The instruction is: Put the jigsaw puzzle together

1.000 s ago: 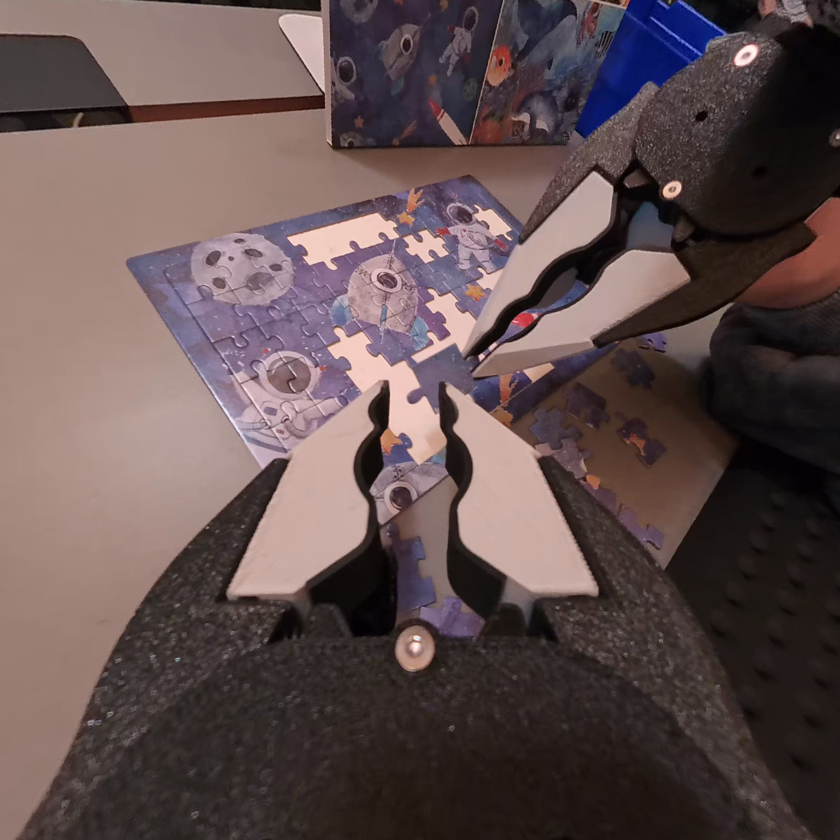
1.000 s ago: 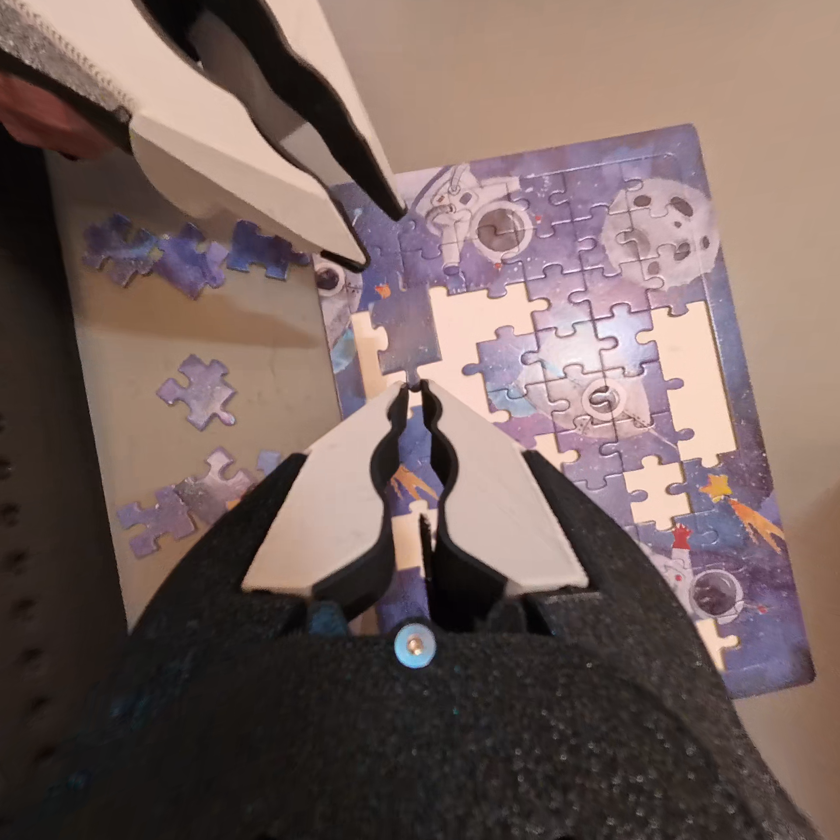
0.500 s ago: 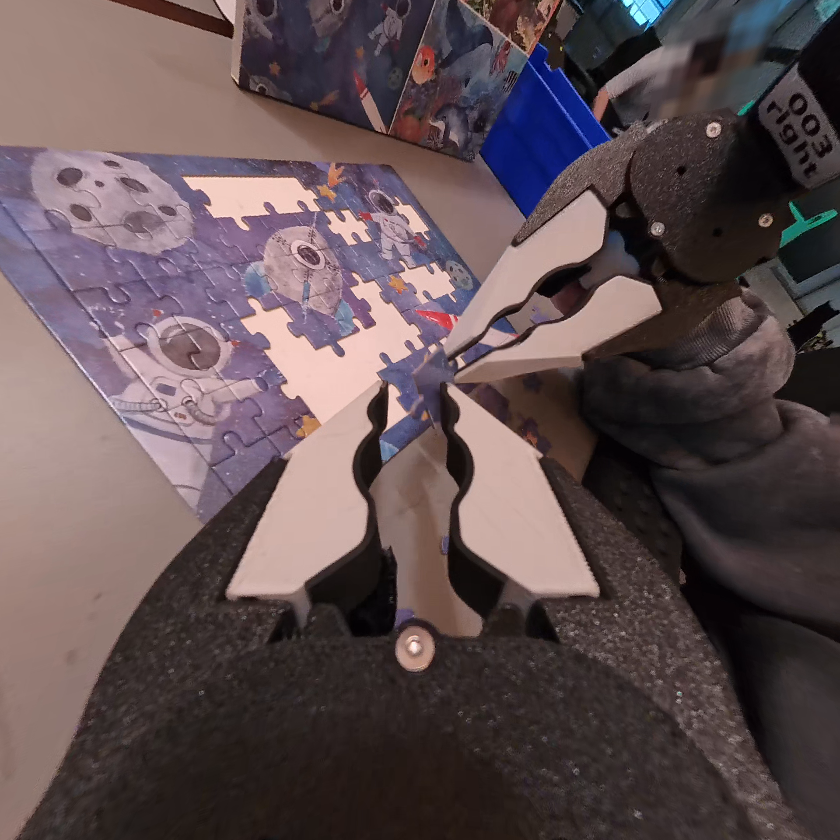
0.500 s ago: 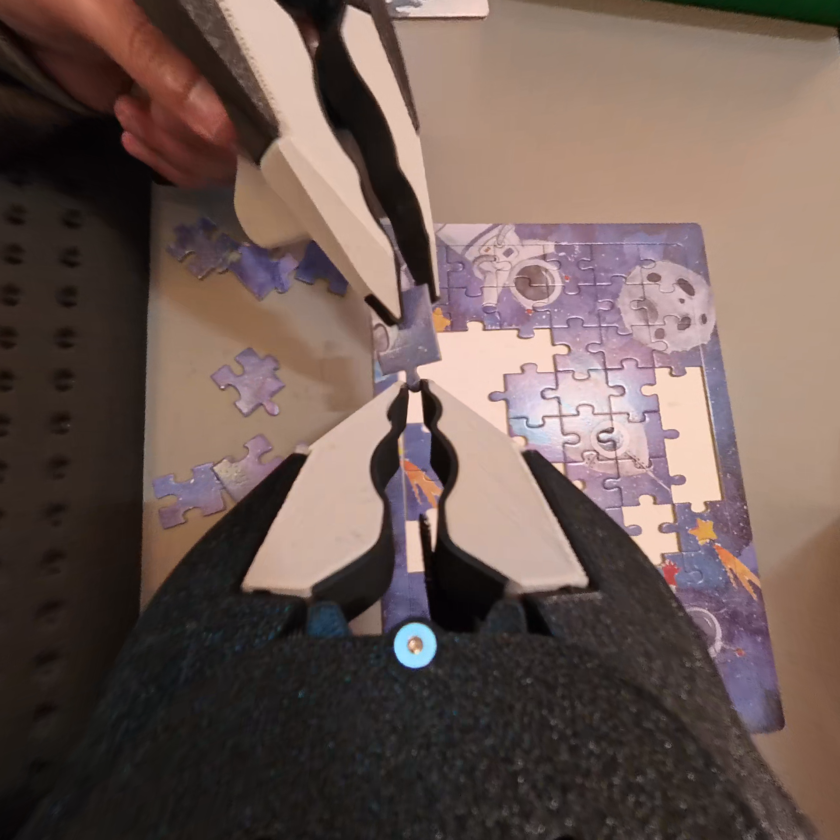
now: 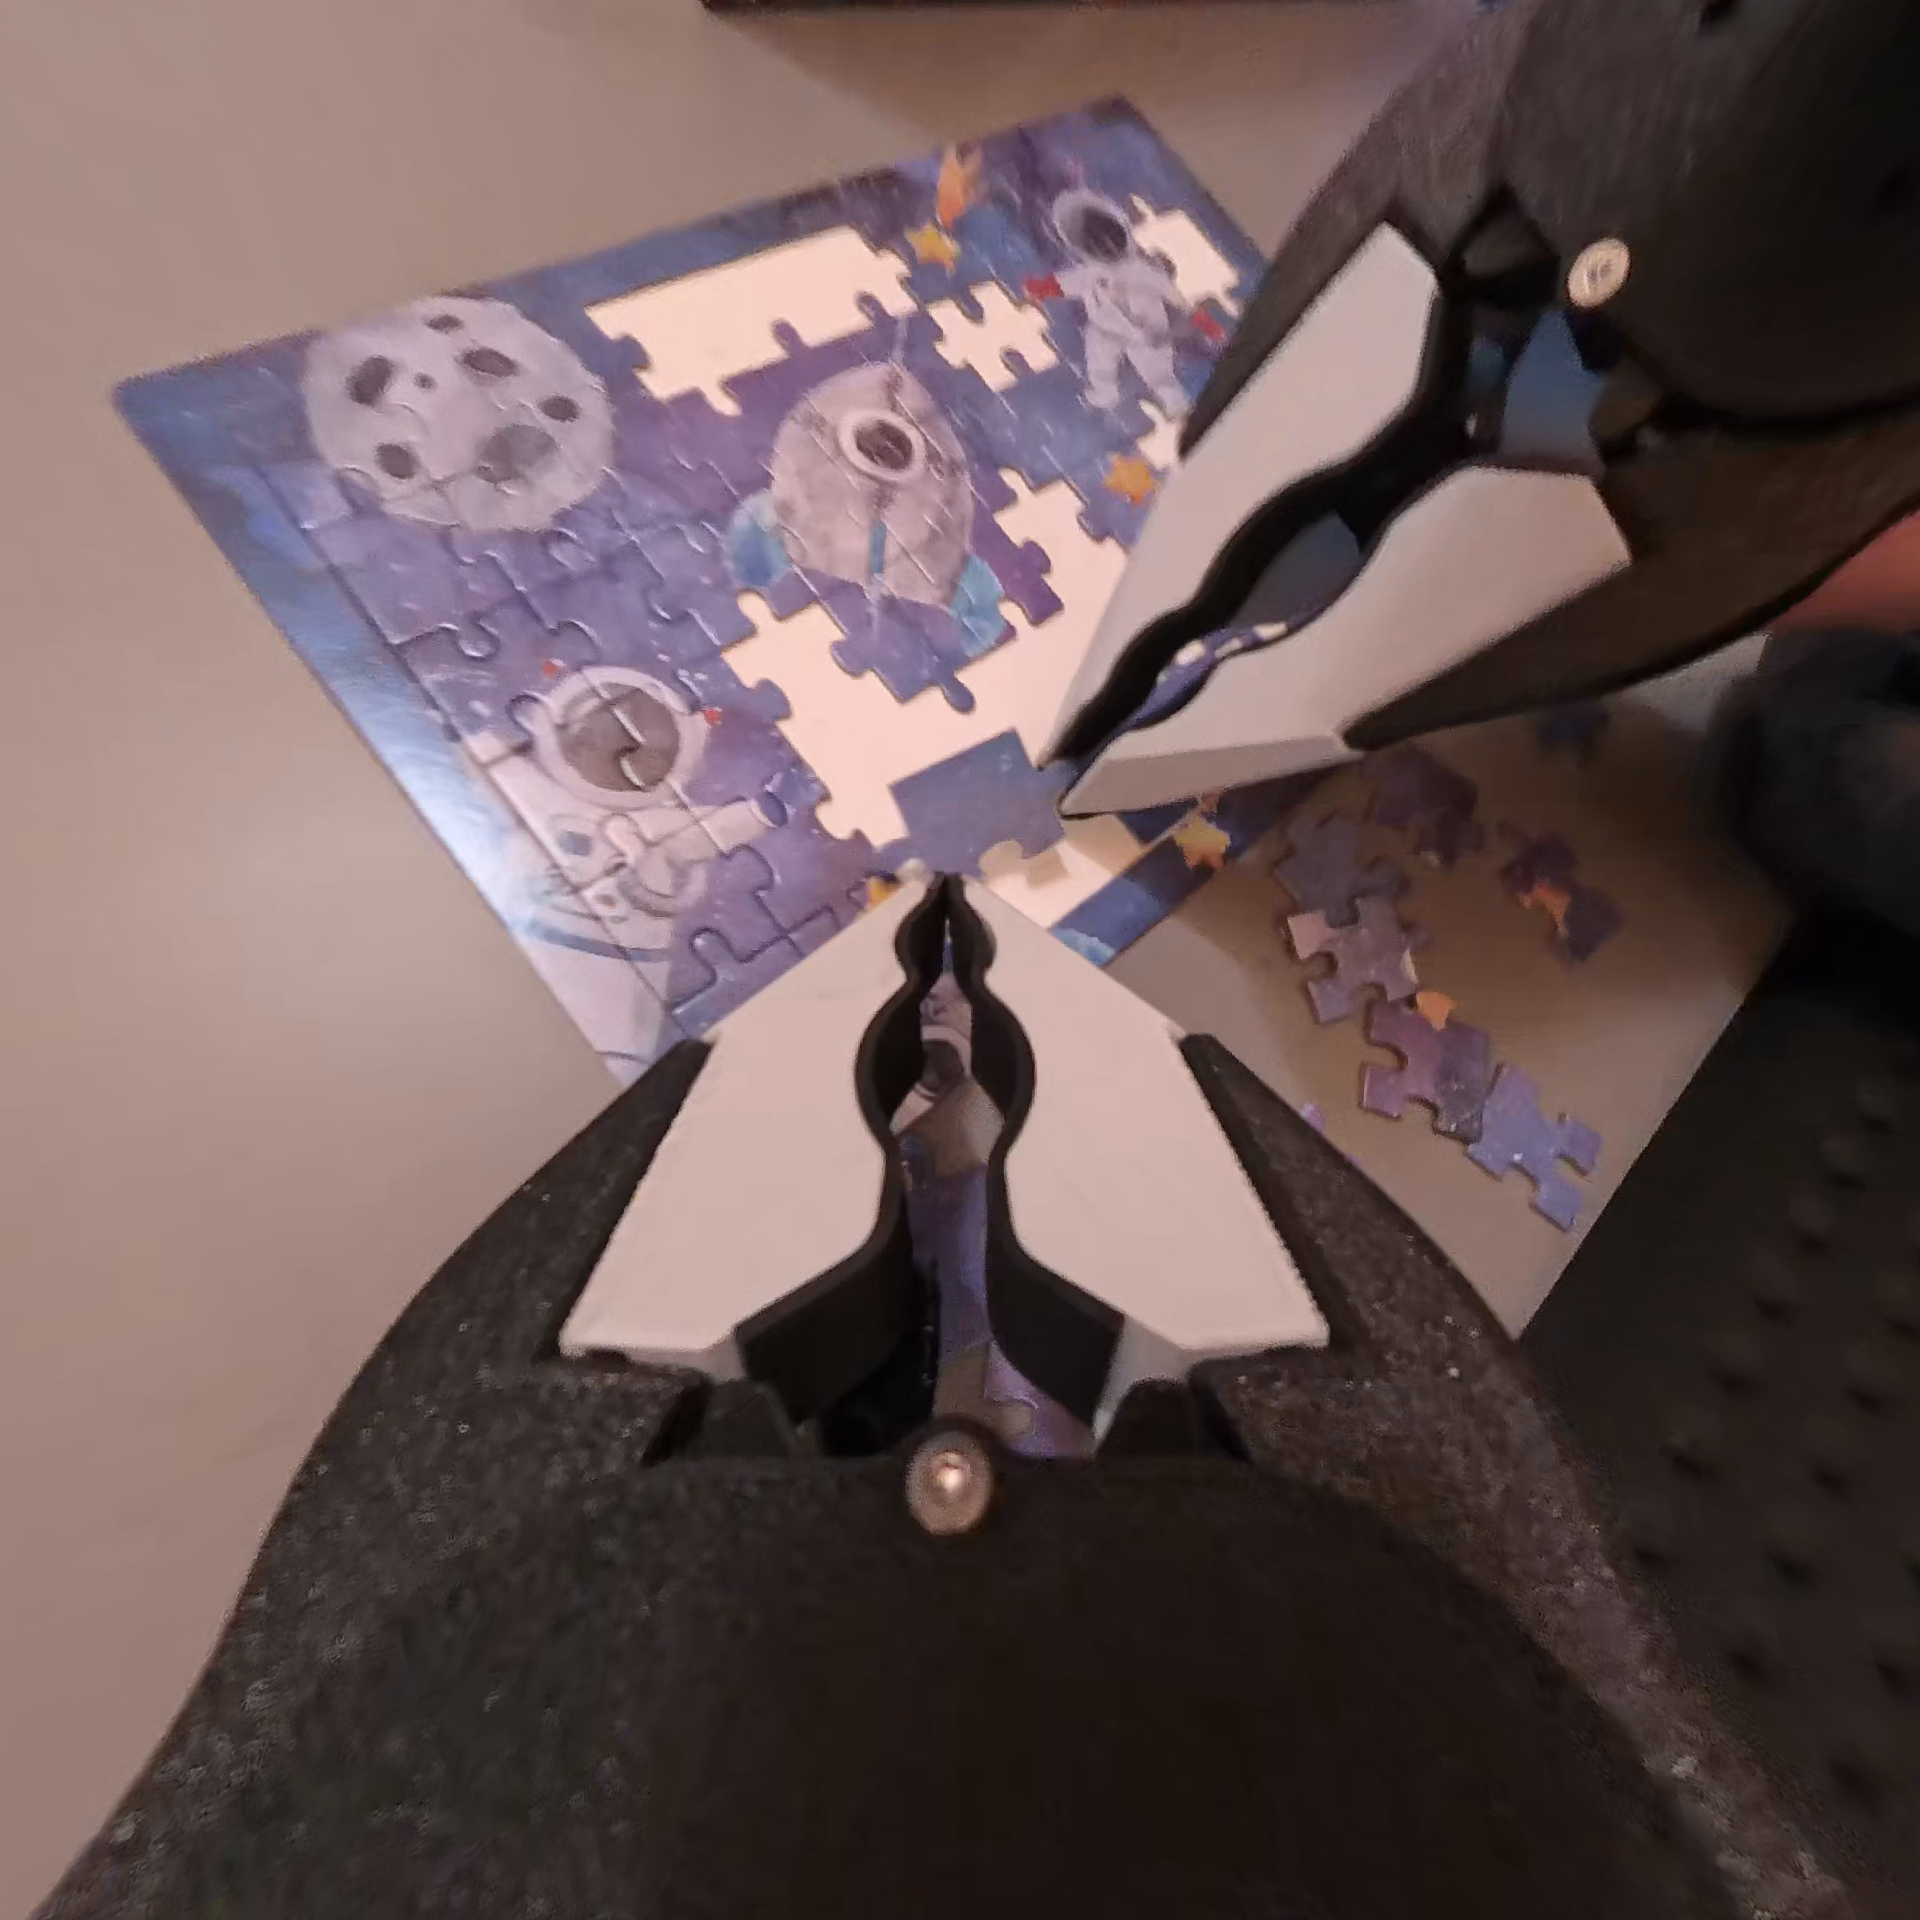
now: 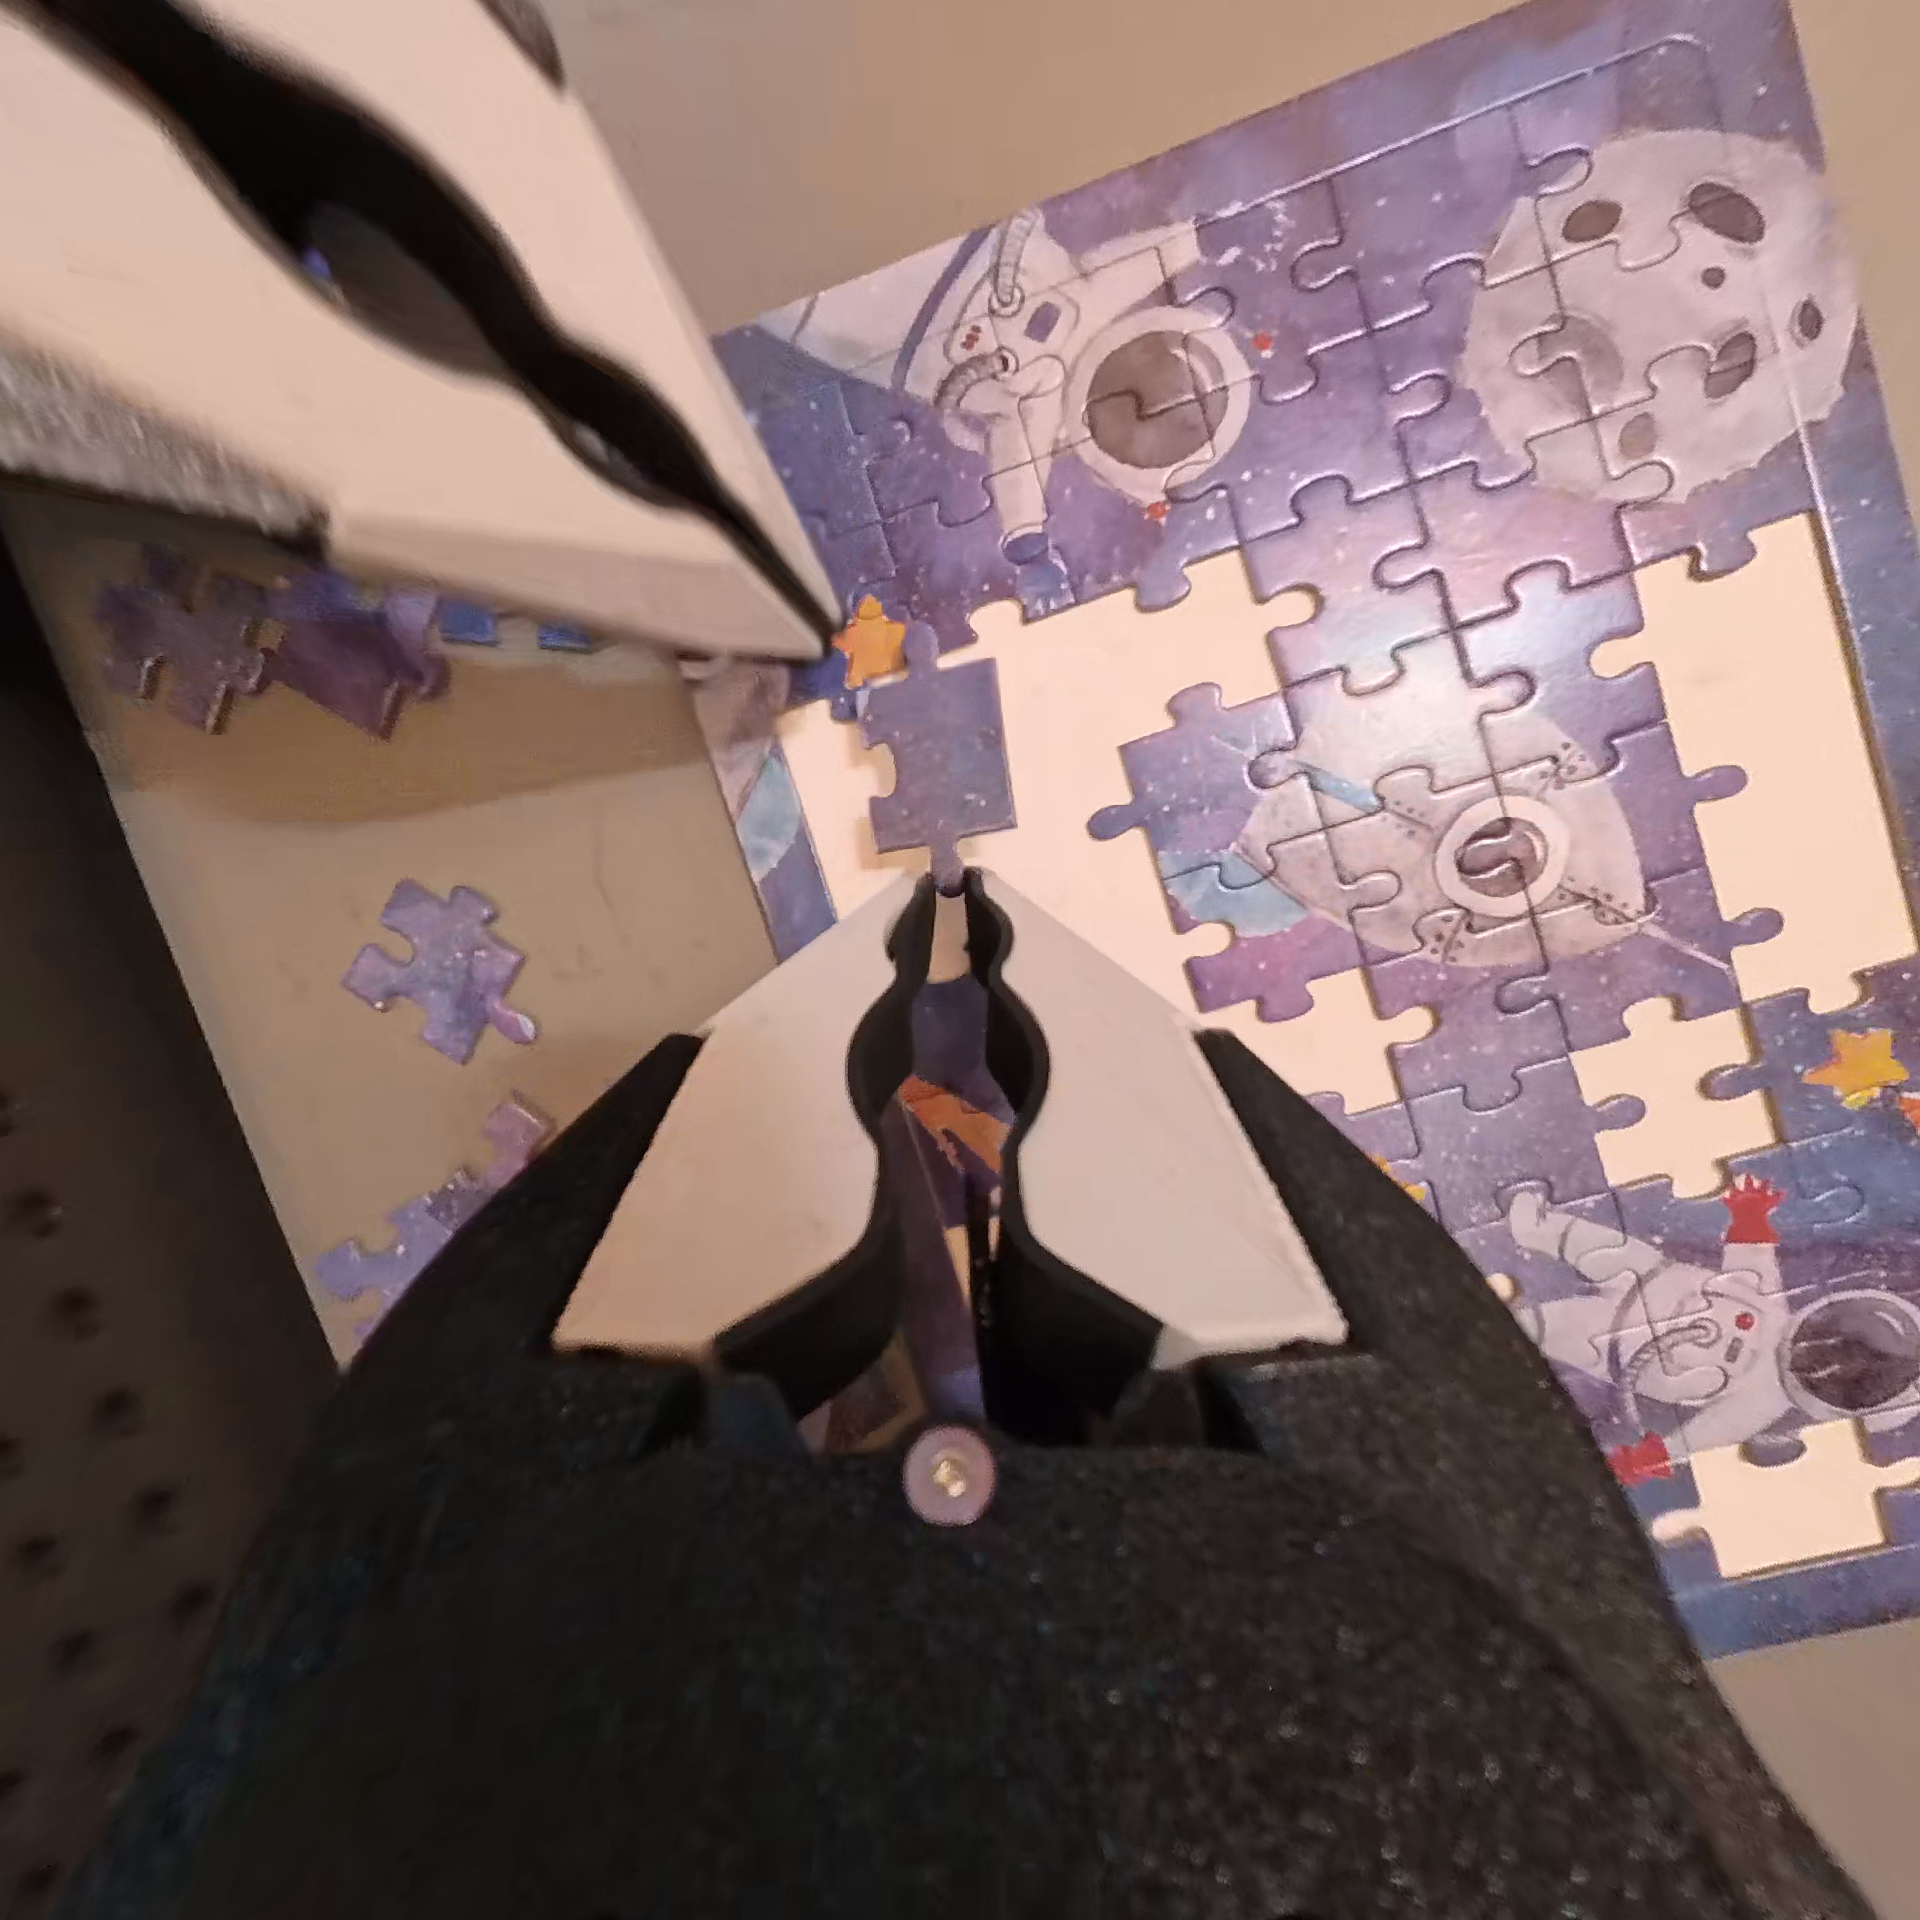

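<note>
The space-themed jigsaw board [image 5: 468, 582] lies flat on the table with several cream gaps; it also shows in the right wrist view [image 6: 1455, 582]. A dark blue puzzle piece [image 5: 971, 810] lies level over the large gap at the board's near edge. My right gripper [image 6: 948, 883] is shut on a tab of this piece [image 6: 935, 769], and shows from the side in the left wrist view [image 5: 1055, 779]. My left gripper [image 5: 948, 883] is shut, its tips at the piece's opposite edge. In the right wrist view the left gripper [image 6: 826, 634] sits just beside the piece's corner.
Several loose purple pieces [image 5: 1382, 956] lie on the tan table beside the board, also seen in the right wrist view [image 6: 436, 966]. A dark perforated mat [image 5: 1766, 1247] borders the table on that side. Bare table [image 5: 208, 935] lies left of the board.
The piece, held tilted between both grippers half a second ago, has come down level over the gap. My left jaws have closed. Both views now look more steeply down at the board.
</note>
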A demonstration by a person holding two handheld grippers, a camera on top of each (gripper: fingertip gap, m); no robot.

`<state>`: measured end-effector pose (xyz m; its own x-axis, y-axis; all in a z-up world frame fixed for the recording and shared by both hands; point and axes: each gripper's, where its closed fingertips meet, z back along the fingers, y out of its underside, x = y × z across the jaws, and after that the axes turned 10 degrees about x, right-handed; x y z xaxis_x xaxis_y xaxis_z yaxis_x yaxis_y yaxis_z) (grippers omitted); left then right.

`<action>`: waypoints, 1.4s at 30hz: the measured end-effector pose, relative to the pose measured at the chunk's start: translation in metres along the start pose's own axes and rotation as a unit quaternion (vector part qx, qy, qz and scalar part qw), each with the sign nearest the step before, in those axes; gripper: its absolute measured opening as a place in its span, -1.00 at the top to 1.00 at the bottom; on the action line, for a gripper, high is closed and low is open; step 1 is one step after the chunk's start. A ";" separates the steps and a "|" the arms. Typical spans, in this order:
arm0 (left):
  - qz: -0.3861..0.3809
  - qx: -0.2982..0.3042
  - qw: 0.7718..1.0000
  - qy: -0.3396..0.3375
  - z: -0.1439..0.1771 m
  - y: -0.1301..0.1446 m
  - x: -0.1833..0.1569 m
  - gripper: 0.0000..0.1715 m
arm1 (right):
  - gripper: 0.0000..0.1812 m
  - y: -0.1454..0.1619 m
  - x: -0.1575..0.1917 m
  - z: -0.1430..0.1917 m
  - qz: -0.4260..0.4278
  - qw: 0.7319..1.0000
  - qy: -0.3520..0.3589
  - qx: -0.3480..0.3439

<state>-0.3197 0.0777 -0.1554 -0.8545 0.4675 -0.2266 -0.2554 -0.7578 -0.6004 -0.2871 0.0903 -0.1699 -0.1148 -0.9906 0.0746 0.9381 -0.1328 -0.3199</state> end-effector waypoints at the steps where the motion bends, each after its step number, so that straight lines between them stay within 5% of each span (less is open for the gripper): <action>1: -0.010 0.011 1.000 -0.010 -0.003 0.003 -0.001 1.00 | 0.94 -0.002 0.001 0.000 -0.001 1.000 -0.001 -0.004; 22: -0.030 0.035 0.998 -0.046 -0.012 0.008 0.005 1.00 | 0.99 -0.005 0.044 -0.007 0.045 0.996 -0.071 0.006; 29: -0.017 0.020 0.998 -0.062 -0.005 0.005 0.016 1.00 | 0.85 -0.002 0.048 -0.003 0.088 0.994 -0.068 0.004; 34: 0.009 0.024 0.997 -0.071 -0.002 0.008 0.027 1.00 | 0.51 -0.023 0.037 -0.001 0.132 0.989 -0.010 -0.066; 42: 0.005 0.037 0.995 -0.088 -0.005 0.013 0.030 1.00 | 0.52 -0.023 0.027 -0.013 0.106 0.993 -0.006 -0.051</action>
<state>-0.3462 0.0844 -0.1738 -0.9218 0.3769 -0.0904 -0.2732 -0.7973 -0.5383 -0.3159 0.0656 -0.1734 0.0866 -0.9962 0.0073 0.9027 0.0753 -0.4237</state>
